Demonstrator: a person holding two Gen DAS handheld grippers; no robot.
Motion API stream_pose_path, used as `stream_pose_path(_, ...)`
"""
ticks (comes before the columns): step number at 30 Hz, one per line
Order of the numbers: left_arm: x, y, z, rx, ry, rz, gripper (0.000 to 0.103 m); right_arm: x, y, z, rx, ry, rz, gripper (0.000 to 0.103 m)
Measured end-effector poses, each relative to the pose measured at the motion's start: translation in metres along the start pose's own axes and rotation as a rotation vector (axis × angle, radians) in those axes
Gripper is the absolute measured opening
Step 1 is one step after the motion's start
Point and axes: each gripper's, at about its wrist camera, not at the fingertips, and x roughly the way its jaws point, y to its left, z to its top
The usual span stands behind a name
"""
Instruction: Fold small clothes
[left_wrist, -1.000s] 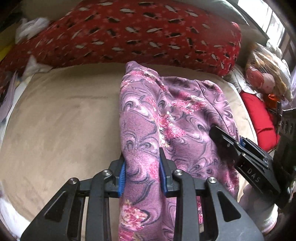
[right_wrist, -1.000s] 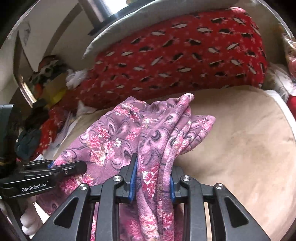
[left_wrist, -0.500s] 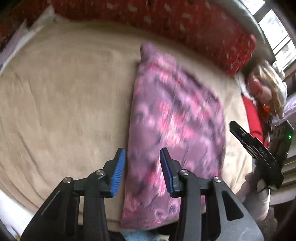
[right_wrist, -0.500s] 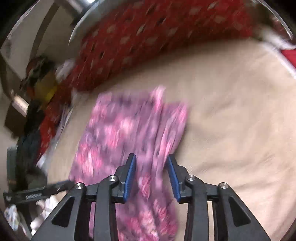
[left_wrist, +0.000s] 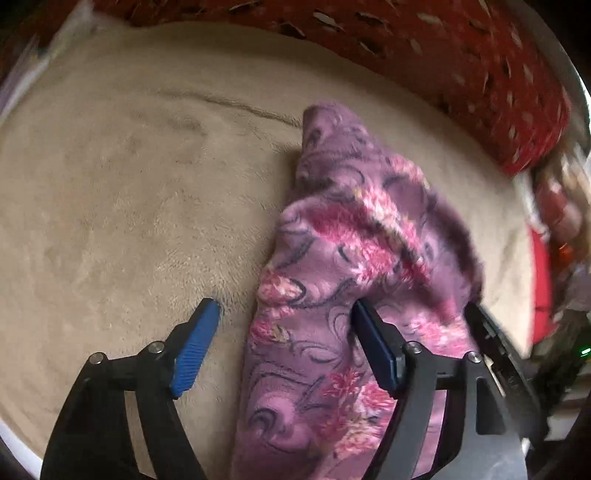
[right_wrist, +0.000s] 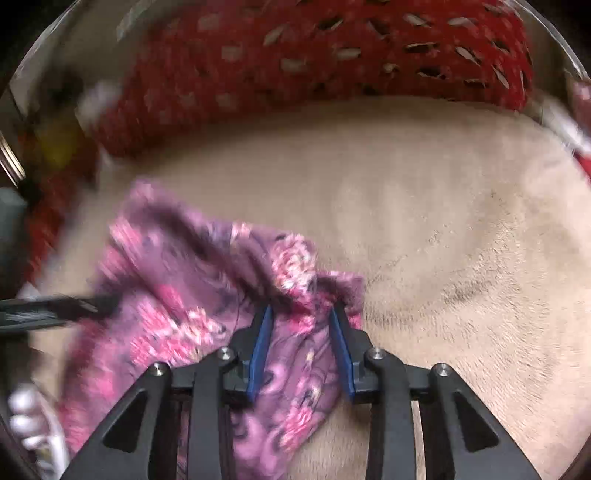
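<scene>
A purple fleece garment with pink flowers (left_wrist: 343, 280) lies bunched on the beige blanket (left_wrist: 122, 206). My left gripper (left_wrist: 284, 314) is wide open. Its left finger rests on the blanket and its right finger lies on the cloth, with the garment's left edge between them. In the right wrist view the same garment (right_wrist: 192, 295) lies crumpled at the lower left. My right gripper (right_wrist: 301, 314) is partly open, with a fold of the cloth's right edge loose between its blue pads. The left gripper's finger (right_wrist: 55, 312) shows at the far left edge.
A long red patterned pillow (left_wrist: 461, 55) lies along the back of the bed and also shows in the right wrist view (right_wrist: 332, 55). Red cloth and cluttered things (left_wrist: 554, 236) sit off the bed's right side. The blanket stretches wide to the garment's left.
Both grippers opened and let go of the garment, which dropped onto the blanket. Both then moved down close to the cloth, and the left gripper opened much wider.
</scene>
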Motion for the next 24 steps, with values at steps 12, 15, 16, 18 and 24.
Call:
stream_pose_path(12, -0.029, 0.008, -0.061, 0.083, -0.04, 0.039, 0.074, -0.027, 0.019, -0.047, -0.122, 0.023, 0.056, 0.034)
stream_pose_path(15, -0.062, 0.008, -0.087, 0.125, -0.118, 0.031, 0.074, -0.061, 0.028, -0.054, -0.127, 0.0, 0.1, 0.037)
stream_pose_path(16, -0.063, 0.008, -0.095, 0.139, -0.124, 0.04, 0.074, -0.067, 0.03, -0.059, -0.142, -0.008, 0.109, 0.037)
stream_pose_path(18, -0.05, 0.006, -0.113, 0.165, -0.097, 0.088, 0.075, -0.073, 0.035, -0.078, -0.183, 0.002, 0.1, 0.038)
stream_pose_path(24, -0.043, 0.01, -0.149, 0.123, -0.074, 0.098, 0.081, -0.072, 0.026, -0.102, -0.129, 0.082, 0.013, 0.042)
